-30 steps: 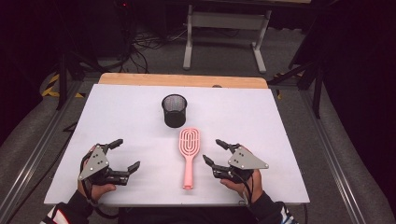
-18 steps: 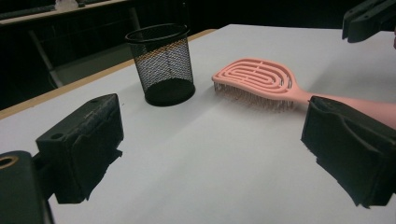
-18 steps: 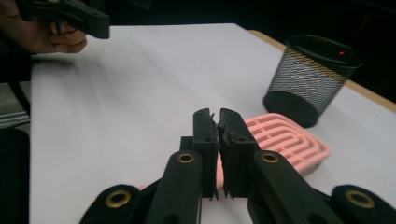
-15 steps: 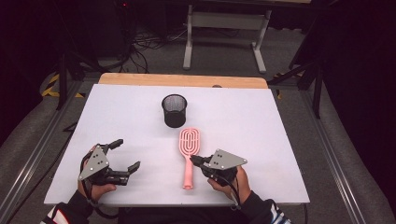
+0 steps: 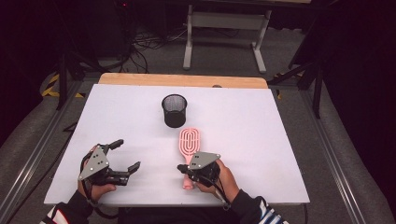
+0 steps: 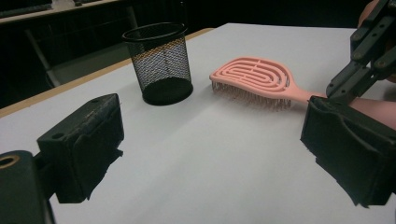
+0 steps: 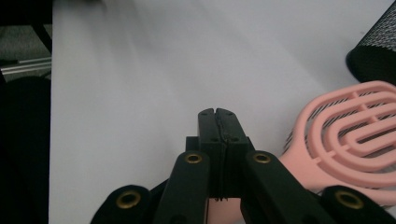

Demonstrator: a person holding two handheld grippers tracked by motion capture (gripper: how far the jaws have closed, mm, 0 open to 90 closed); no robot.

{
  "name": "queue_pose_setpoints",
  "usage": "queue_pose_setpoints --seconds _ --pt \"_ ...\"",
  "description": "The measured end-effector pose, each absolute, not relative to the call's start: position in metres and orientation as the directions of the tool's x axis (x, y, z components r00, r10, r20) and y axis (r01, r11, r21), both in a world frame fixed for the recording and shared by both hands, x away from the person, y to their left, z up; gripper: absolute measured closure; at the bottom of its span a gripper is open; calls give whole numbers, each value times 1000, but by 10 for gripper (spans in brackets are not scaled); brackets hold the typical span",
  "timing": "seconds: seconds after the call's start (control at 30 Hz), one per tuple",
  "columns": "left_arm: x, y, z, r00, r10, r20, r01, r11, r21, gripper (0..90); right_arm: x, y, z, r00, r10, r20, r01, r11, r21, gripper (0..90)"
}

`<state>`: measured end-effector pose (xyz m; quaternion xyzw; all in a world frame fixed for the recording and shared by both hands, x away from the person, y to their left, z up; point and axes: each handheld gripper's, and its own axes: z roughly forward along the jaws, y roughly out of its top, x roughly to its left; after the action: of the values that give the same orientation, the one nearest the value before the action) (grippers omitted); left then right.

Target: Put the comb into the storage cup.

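pink hairbrush (image 5: 189,148) lay bristles down on the white table (image 5: 261,135), head toward the black mesh cup (image 5: 174,110), handle toward the person. right tongs (image 5: 183,169) sat over the handle; their jaws had just been closing and met flat together with nothing between them, the brush head just beside them. left tongs (image 5: 125,155) rested well apart to the left, jaws wide apart and holding nothing.

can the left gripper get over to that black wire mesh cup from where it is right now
Probably yes. The left gripper stands with jaws open, and bare white table lies between it and the black wire mesh cup. The pink plastic hairbrush lies off to the side.
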<state>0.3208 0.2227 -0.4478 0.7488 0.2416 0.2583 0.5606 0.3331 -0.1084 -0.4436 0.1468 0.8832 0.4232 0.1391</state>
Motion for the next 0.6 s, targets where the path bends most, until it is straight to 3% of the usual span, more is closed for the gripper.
queue_pose_setpoints --seconds 0.6 --pt "321 222 -448 750 651 117 73 -258 963 71 330 -114 -448 -922 371 -114 172 655 736 899"
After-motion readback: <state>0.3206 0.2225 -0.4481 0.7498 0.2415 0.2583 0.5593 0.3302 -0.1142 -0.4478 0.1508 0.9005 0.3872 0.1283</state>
